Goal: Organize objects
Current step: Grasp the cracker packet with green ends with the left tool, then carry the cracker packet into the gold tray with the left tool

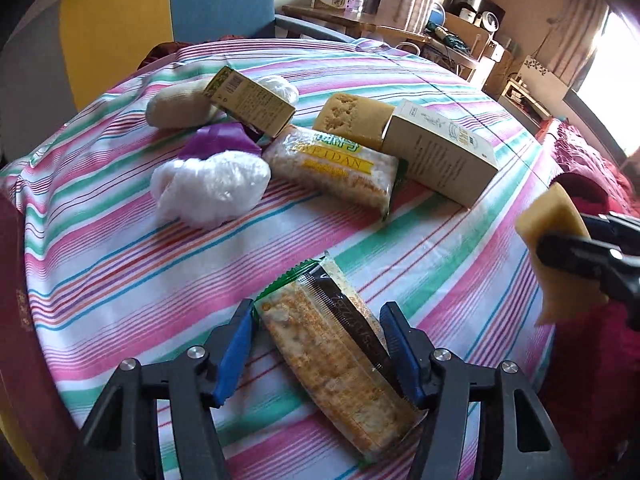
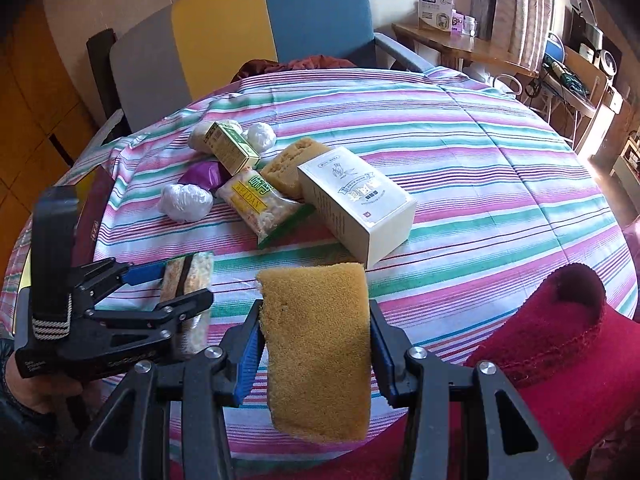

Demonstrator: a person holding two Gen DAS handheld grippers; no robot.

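Observation:
My left gripper (image 1: 320, 316) is shut on a snack bar packet (image 1: 336, 360) and holds it low over the striped tablecloth (image 1: 120, 264); it also shows in the right wrist view (image 2: 172, 280) with the packet (image 2: 188, 276). My right gripper (image 2: 316, 312) is shut on a yellow sponge (image 2: 320, 344) above the table's near edge; the sponge also shows in the left wrist view (image 1: 560, 232). A pile lies at mid-table: a second sponge (image 2: 288, 164), a beige box (image 2: 356, 204), a green box (image 2: 232, 146), another snack packet (image 2: 260, 204), white wads (image 2: 186, 202) and a purple wrapper (image 2: 202, 174).
A red cloth (image 2: 560, 340) lies at the table's near right edge. A chair with grey, yellow and blue back panels (image 2: 260, 28) stands behind the table. A wooden desk with boxes (image 2: 448, 40) and shelves are at the far right.

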